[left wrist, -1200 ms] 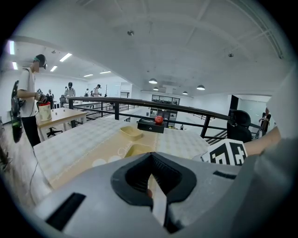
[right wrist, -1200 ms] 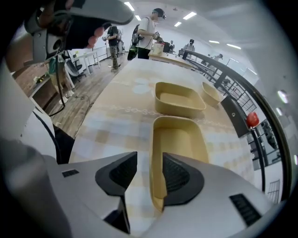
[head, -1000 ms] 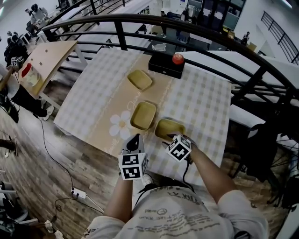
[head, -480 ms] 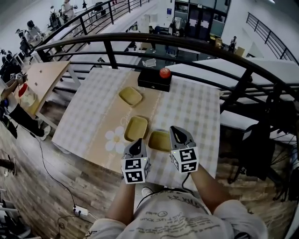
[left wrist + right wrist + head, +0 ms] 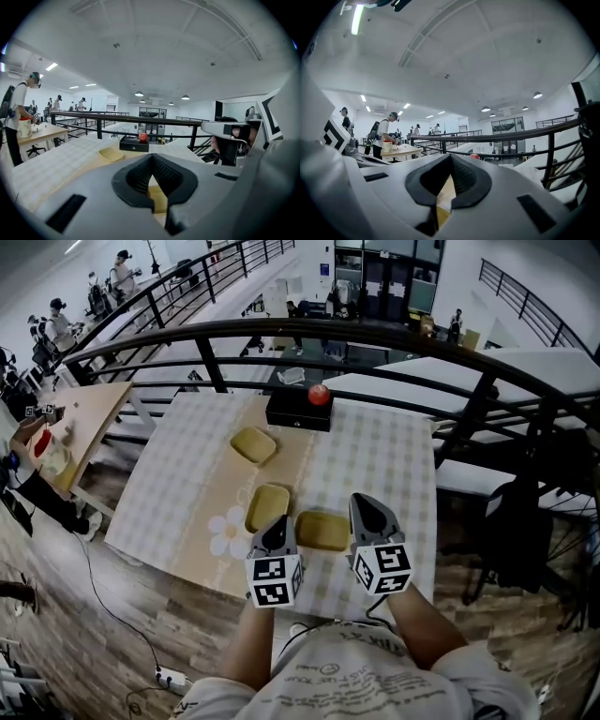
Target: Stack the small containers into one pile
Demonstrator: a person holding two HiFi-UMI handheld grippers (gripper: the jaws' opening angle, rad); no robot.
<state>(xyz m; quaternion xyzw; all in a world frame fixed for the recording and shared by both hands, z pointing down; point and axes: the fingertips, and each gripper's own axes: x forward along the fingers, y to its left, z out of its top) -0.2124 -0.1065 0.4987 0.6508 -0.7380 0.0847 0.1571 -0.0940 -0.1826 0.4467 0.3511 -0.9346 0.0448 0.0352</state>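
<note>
Three shallow yellow-green containers lie apart on the checked table (image 5: pixel 394 456): a far one (image 5: pixel 254 444), a middle one (image 5: pixel 267 507) and a near one (image 5: pixel 323 530). My left gripper (image 5: pixel 276 527) hovers over the table's near edge, just left of the near container, jaws shut and empty. My right gripper (image 5: pixel 367 508) is raised to the right of that container, pointing almost level, jaws shut on nothing. In the left gripper view the far container (image 5: pixel 111 153) lies ahead of the shut tips (image 5: pixel 151 158). The right gripper view shows closed tips (image 5: pixel 450 159) and mostly the railing.
A black box (image 5: pixel 298 411) with a red button (image 5: pixel 319 395) stands at the table's far edge. A black curved railing (image 5: pixel 375 334) runs close behind and to the right of the table. Further left is a wooden table (image 5: pixel 84 409) with people around it.
My right gripper has lifted away from the near container, shut and turned from pointing down to nearly level. The left gripper has risen a little. The three containers have stayed in place.
</note>
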